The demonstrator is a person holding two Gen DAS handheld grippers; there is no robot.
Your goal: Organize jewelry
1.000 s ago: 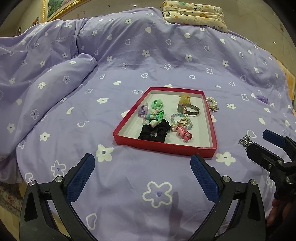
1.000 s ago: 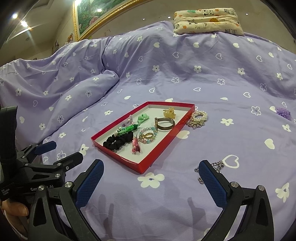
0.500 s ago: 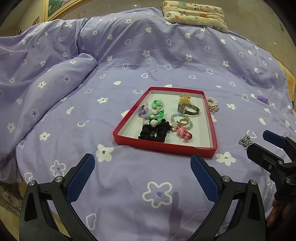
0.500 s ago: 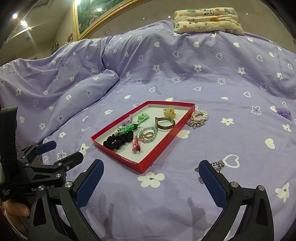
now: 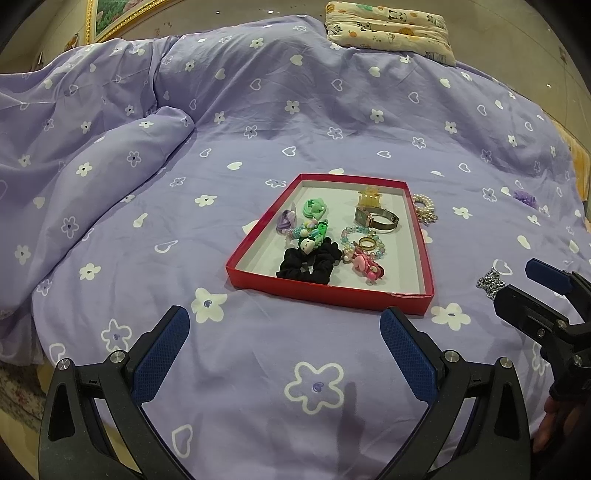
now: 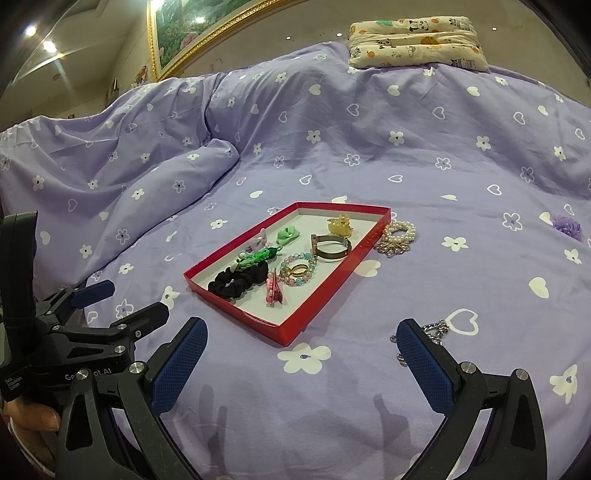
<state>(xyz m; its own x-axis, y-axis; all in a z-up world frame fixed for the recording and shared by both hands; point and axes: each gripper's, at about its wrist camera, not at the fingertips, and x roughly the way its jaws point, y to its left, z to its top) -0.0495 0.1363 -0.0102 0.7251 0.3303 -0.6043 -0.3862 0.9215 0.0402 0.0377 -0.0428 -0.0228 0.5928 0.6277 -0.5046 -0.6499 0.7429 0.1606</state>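
Note:
A shallow red tray lies on the purple bedspread and holds a black scrunchie, a watch, a beaded bracelet, hair clips and a ring. Outside the tray lie a pearl bracelet, a silver chain and a purple scrunchie. My left gripper hovers open in front of the tray's near edge. My right gripper is open too; its right finger stands beside the chain.
The bedspread bunches into a thick fold at the left. A patterned pillow lies at the far end. A gold-framed picture hangs on the wall. A hand holds the left gripper's handle.

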